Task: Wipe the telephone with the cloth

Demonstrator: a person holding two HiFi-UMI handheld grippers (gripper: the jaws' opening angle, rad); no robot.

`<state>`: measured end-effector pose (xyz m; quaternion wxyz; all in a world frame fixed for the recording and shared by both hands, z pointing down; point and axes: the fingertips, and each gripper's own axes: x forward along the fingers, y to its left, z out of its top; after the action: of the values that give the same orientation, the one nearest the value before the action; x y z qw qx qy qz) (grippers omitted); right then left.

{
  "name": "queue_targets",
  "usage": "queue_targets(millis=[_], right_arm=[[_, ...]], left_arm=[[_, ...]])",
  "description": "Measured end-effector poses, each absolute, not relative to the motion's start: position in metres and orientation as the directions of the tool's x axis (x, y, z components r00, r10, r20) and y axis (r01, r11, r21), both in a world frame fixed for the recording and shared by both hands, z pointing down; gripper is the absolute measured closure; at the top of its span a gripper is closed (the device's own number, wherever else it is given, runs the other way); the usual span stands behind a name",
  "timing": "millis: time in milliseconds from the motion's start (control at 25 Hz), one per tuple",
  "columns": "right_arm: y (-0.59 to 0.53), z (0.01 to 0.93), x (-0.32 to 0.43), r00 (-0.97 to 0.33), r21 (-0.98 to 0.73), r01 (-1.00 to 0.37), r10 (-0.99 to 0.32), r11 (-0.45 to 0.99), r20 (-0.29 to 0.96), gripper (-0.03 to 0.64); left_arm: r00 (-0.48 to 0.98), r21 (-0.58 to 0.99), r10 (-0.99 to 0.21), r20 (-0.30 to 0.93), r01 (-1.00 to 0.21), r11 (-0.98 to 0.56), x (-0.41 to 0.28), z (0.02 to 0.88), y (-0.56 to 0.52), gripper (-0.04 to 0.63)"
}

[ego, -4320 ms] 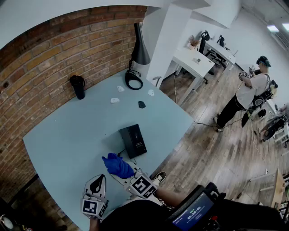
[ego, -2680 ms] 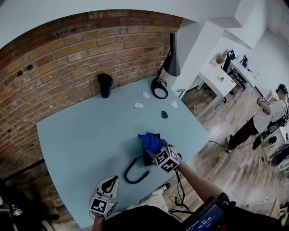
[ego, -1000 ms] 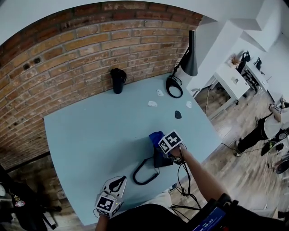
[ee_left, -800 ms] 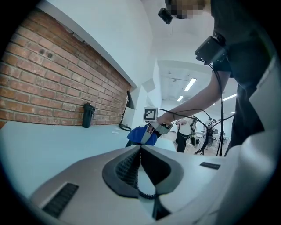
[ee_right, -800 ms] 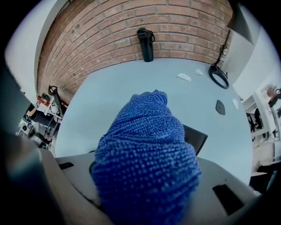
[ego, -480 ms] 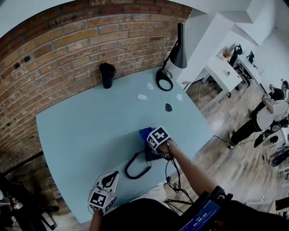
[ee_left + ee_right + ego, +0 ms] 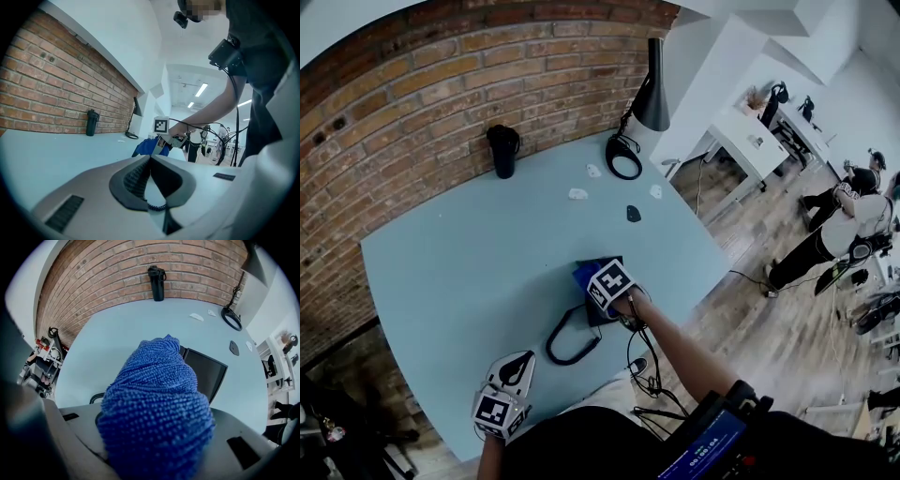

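Note:
The black telephone point(image 7: 602, 314) lies near the middle of the light blue table point(image 7: 450, 272), with its coiled cord point(image 7: 567, 345) looped toward the near edge. My right gripper point(image 7: 595, 281) is shut on a blue cloth point(image 7: 583, 274) and holds it down on the telephone's left part. In the right gripper view the cloth point(image 7: 154, 404) fills the jaws and hides the fingertips, and the telephone point(image 7: 206, 372) shows just behind it. My left gripper point(image 7: 508, 375) rests at the table's near edge, shut and empty, well left of the telephone.
A black bottle point(image 7: 502, 150) stands by the brick wall. A black lamp point(image 7: 649, 84) with a ring base point(image 7: 624, 161) is at the far corner, with small white and dark bits point(image 7: 577, 194) nearby. A person point(image 7: 848, 211) stands on the wooden floor at right.
My right gripper carried the cloth from the table's near edge onto the telephone and now keeps it there. The cord now lies in a loop beside it. The left gripper stays put.

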<state>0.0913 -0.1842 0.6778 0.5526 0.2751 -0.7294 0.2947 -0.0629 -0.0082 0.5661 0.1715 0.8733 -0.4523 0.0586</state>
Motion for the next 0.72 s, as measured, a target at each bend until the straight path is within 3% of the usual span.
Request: queue_targets(millis=[720], right_arm=[[-0.16,0.686,0.096,-0.229,-0.101,-0.72,-0.098,0.686,0.968,0.439]], left_arm=[[0.601,0.257,-0.756,0.258,-0.797,-0.546,-0.054,0.568,-0.006,0.577]])
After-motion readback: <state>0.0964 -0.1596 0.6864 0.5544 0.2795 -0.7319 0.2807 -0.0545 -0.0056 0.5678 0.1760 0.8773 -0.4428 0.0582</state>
